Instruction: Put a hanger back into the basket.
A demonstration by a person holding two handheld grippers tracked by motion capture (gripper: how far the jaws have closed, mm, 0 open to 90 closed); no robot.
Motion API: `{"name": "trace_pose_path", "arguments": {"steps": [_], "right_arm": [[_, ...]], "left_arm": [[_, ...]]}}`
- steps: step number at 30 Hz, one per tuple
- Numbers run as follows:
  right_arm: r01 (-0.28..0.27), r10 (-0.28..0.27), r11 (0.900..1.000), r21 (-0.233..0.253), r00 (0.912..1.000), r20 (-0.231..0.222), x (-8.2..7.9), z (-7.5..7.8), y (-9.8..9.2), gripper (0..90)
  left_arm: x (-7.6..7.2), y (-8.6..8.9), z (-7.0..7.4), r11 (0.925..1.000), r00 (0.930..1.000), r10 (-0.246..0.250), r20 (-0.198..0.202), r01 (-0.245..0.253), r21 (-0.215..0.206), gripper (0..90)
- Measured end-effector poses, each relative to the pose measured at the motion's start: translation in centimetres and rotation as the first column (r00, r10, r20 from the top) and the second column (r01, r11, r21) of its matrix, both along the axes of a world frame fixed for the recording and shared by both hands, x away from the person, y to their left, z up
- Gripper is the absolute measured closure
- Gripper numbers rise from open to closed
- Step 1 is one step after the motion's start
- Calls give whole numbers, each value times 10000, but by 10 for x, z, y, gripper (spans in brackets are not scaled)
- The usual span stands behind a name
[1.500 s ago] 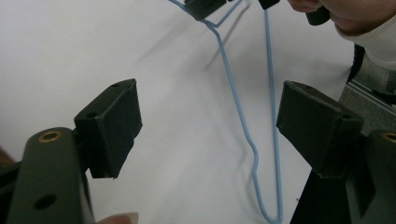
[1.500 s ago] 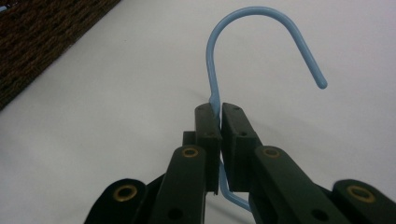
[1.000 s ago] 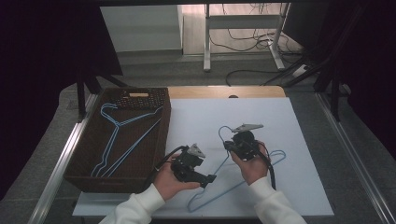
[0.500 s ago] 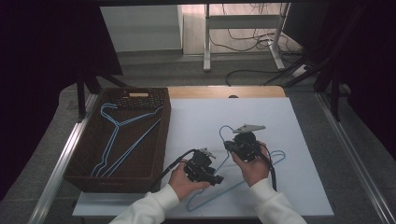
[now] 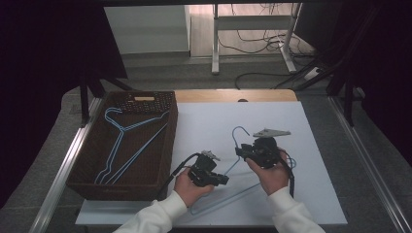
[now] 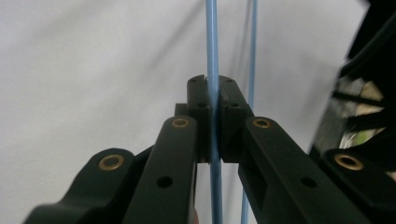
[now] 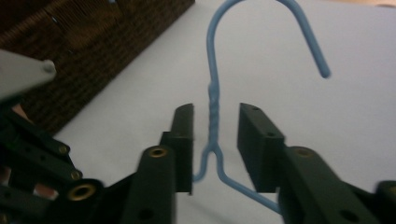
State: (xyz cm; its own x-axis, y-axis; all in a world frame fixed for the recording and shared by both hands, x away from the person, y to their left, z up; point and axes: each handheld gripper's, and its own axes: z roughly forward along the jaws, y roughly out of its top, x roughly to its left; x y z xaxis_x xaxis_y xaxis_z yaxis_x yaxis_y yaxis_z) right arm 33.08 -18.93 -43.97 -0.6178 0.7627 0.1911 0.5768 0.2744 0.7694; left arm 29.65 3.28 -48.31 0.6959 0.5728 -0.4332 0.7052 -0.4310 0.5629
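Observation:
A light blue wire hanger (image 5: 228, 196) lies on the white table top (image 5: 204, 121), its hook (image 5: 238, 130) pointing away from the person. My left gripper (image 5: 221, 180) is shut on one thin wire of the hanger (image 6: 212, 42), which runs straight up between the closed pads. A second wire (image 6: 252, 56) passes just beside them. My right gripper (image 5: 241, 151) stands open, its jaws on either side of the hanger's twisted neck (image 7: 213, 112) and apart from it. The hook (image 7: 261, 9) curves beyond the tips of my right gripper (image 7: 215, 122).
A dark brown woven basket (image 5: 171, 141) stands at the left of the table with two more blue hangers (image 5: 121, 145) inside. Its wall (image 7: 93, 42) shows close to the right gripper's left. Table edges run along the front and right.
My left gripper has moved right to the hanger's lower wires and shut on one. The right gripper has stayed at the hanger's neck.

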Motion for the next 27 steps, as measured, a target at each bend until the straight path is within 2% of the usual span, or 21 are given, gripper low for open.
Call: {"name": "trace_pose_path", "arguments": {"steps": [3,6,7,11,18,22,27], "right_arm": [[-126,108,9986,522,9993,357,-8,7,-16,489],[-332,250,9938,1060,9967,776,-21,14,-35,426],[-361,262,9927,1149,9959,871,-24,15,-39,414],[-445,280,9899,1343,9921,1222,-39,18,-61,379],[-558,290,9848,1644,9865,1611,-52,17,-90,320],[-824,566,9835,1608,9856,1590,-50,14,-91,268],[-842,672,9845,1537,9913,1130,-44,2,-91,249]], "left_arm": [[-2,10,10,9995,9999,132,82,-129,-280,857],[-5,18,19,9981,9998,197,78,-192,-579,858],[-7,19,22,9974,9998,176,28,-173,-700,858],[-13,26,38,9963,9995,181,245,-160,-849,857],[-17,51,78,9898,9966,417,716,-315,-1387,857],[-18,70,100,9863,9920,611,1101,-431,-1589,857],[-17,99,118,9836,9848,915,1475,-663,-1676,857]]}}
